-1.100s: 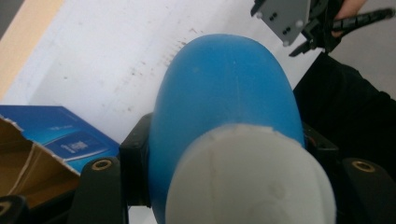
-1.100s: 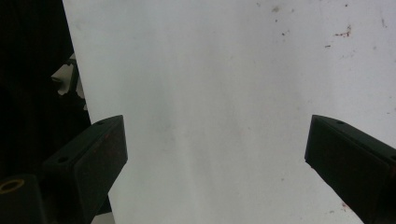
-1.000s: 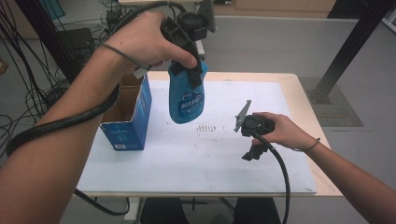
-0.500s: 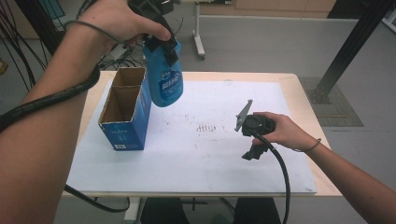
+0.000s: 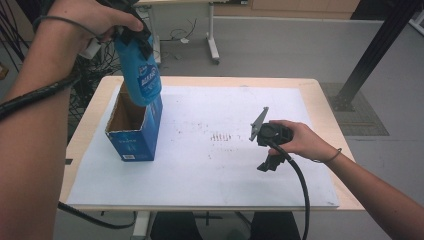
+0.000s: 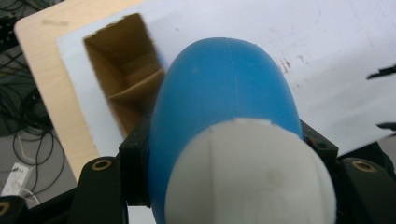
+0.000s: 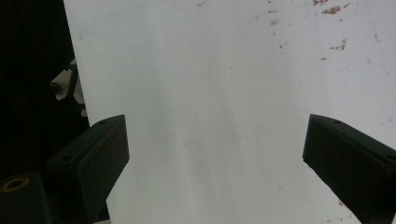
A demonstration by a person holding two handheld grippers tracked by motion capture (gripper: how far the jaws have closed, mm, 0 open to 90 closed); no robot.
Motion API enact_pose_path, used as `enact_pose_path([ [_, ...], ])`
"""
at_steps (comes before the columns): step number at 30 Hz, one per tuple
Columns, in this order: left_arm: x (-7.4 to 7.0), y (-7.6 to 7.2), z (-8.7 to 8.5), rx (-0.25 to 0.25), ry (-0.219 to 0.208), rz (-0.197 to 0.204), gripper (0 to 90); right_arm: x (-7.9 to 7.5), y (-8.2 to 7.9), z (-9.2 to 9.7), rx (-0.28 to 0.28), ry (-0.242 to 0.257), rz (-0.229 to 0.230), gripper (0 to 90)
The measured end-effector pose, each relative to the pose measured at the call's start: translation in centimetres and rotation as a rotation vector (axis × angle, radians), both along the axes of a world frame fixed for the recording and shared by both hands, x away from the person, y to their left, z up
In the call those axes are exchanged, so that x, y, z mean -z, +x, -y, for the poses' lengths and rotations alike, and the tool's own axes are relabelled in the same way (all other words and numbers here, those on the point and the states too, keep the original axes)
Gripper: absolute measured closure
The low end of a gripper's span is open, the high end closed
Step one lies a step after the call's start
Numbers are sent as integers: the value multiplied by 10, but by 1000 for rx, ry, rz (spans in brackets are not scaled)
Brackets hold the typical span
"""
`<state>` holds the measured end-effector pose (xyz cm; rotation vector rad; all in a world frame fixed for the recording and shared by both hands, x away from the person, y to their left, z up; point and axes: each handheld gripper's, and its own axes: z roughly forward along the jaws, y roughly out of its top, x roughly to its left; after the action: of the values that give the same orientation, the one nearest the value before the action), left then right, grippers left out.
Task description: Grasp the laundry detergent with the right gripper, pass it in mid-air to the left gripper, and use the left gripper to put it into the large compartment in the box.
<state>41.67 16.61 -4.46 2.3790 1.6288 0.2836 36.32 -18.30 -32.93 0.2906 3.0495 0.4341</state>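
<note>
- Two tongs are at work in the high view: your left tongs (image 5: 131, 36), at the upper left of the frame, are clamped on a blue bottle (image 5: 141, 77) that hangs cap-up over the open top of a blue carton (image 5: 135, 140).
- The carton stands upright at the left of the white sheet (image 5: 210, 170) that covers the bench (image 5: 320, 95); the bottle's lower end is level with the carton's far rim, and you cannot tell whether they touch.
- Your right tongs (image 5: 261, 131) rest low on the sheet at the right of centre, well apart from the carton, with your right hand (image 5: 300, 140) around their body.
- From the left gripper view, the blue bottle (image 6: 224, 102) fills the middle, its white cap (image 6: 252, 177) nearest the lens, and the black jaws press it from both sides.
- Beyond the bottle, at the upper left, the blue carton (image 6: 126, 88) shows its brown inside and a flap.
- From the right gripper view, your right tongs (image 7: 215, 154) stand wide open with nothing between them, over the bare white sheet (image 7: 210, 84), whose left edge runs down the frame.
</note>
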Motion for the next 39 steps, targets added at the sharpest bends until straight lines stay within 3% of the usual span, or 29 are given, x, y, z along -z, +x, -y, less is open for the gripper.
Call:
enact_pose_path([
  [7, -1, 8, -24, -117, -1, 8, 376, -1, 0, 0, 2, -2, 3, 67],
  [11, 0, 11, -29, -147, 18, 1, 376, -1, 0, 0, 2, -1, 5, 67],
  [15, 6, 14, -34, -171, 4, -10, 376, -2, 0, 2, 2, 3, 8, 67],
  [21, 21, 18, -39, -190, 16, -33, 376, -2, 1, 5, 6, 4, 6, 67],
  [27, 41, 22, -49, -211, -12, -71, 376, -2, 0, 4, 0, 3, 5, 62],
  [35, 68, 27, -56, -239, 9, -106, 376, 0, -1, 3, -7, 6, -4, 51],
  [39, 78, 29, -58, -252, -2, -116, 376, 1, 0, 3, -11, 7, -6, 49],
])
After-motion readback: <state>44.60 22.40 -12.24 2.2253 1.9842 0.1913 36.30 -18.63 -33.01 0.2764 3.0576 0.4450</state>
